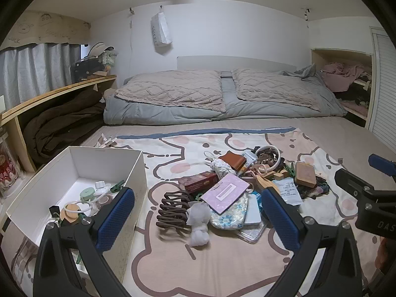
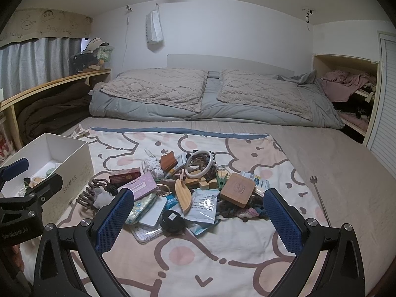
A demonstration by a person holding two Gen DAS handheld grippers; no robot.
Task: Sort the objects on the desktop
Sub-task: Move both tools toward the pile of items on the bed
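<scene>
Clutter for sorting lies in one heap [image 2: 188, 190] on a cartoon-print blanket [image 2: 222, 252] spread over the bed [image 2: 334, 153], forward of both tools. Heap contents identified: brown claw hair clip [image 1: 173, 209] at its left edge, touching a white cloth wad [image 1: 199, 222]; lilac card [image 1: 225, 193] lying tilted over a floral pouch [image 1: 231, 215]; dark red box [image 1: 198, 180] behind the card; white bangle [image 2: 199, 164] resting toward the rear; square wooden block [image 2: 237, 189] on the right side; leaf-shaped wooden piece [image 2: 184, 196] near the middle; round black lid [image 2: 172, 220] at the near edge, beside a white sachet [image 2: 203, 205]. A small fork-tipped stick [image 2: 319, 193] lies apart on the blanket, right of the heap.

White open box [image 1: 81, 165] stands left of the heap, on the blanket's left edge. It already contains several small items, among them a green round piece [image 1: 87, 193] and a green clip [image 1: 117, 185].

Left gripper [image 1: 198, 212]: jaws spread fully wide, nothing between the pads, raised over the heap's near left portion. Right gripper [image 2: 198, 215]: jaws likewise fully spread, holding nothing, raised over the heap's near edge. Neither touches any item.
</scene>
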